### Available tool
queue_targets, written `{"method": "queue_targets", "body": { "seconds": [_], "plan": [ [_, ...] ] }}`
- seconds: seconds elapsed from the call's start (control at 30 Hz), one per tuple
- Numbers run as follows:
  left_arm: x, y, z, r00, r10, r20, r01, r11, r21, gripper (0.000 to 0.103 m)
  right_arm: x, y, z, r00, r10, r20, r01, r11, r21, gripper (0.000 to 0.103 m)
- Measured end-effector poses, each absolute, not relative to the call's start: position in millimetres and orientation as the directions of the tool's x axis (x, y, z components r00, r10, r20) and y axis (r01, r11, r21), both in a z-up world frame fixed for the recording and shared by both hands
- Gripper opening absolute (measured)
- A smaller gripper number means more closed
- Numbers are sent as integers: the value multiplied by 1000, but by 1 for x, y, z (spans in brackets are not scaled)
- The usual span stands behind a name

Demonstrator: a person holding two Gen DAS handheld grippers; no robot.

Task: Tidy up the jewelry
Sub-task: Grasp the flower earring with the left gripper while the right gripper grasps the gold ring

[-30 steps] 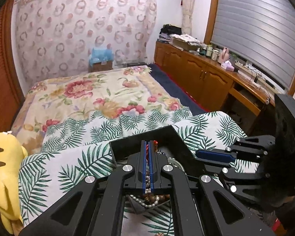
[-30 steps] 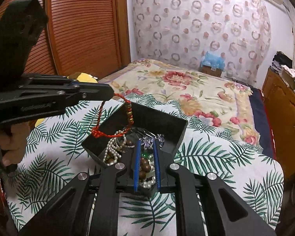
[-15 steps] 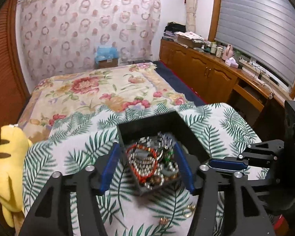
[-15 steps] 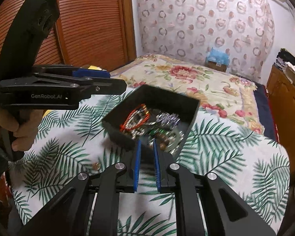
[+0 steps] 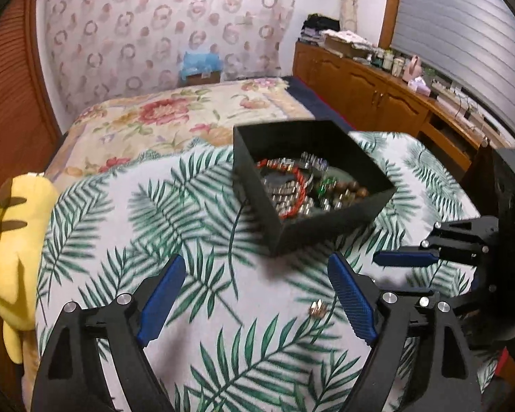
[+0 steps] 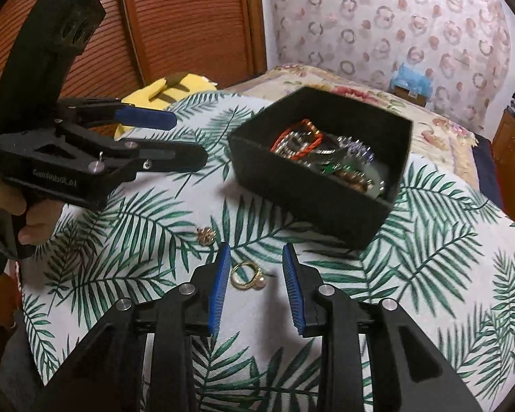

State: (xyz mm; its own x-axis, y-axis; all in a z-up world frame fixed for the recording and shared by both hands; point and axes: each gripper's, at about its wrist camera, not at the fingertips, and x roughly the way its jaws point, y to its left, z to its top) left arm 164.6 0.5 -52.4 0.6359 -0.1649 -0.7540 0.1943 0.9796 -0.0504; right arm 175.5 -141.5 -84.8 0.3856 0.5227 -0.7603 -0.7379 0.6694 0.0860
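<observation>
Both the left gripper [image 5: 255, 276] and right gripper [image 6: 255, 267] stand wide open, ribbed blue pads empty. A gold pearl ring [image 6: 248, 275] lies between the right fingers on the leaf-print cloth [image 6: 429, 274]; the square matte-black box [image 6: 312, 192] of tangled beads sits at one o'clock.

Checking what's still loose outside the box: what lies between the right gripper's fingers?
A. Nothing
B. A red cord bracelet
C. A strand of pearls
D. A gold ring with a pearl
D: the gold ring with a pearl lies on the leaf-print cloth between the open right gripper fingers, untouched.
</observation>
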Motion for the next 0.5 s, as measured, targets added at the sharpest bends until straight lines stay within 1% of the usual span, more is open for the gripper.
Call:
{"method": "queue_targets", "body": {
  "seconds": [0.17, 0.27, 0.4, 0.43, 0.5],
  "plan": [
    [158, 4, -68, 605, -156, -781, 191, 980, -48, 82, 173, -134, -94, 367, 499, -785, -748, 660, 70, 34],
    [155, 7, -76, 591, -158, -791, 183, 981, -60, 82, 166, -129, -95, 387, 476, -790, -768, 641, 10, 35],
    [153, 7, -81, 579, -160, -799, 183, 981, -64, 82, 167, -127, -94, 397, 465, -791, -774, 633, -17, 34],
    [152, 6, -82, 576, -163, -801, 185, 980, -66, 82, 167, -127, -93, 403, 462, -790, -777, 628, -29, 28],
    [152, 3, -84, 570, -167, -805, 192, 979, -68, 82, 166, -127, -93, 403, 461, -791, -781, 623, -35, 26]
  ]
}}
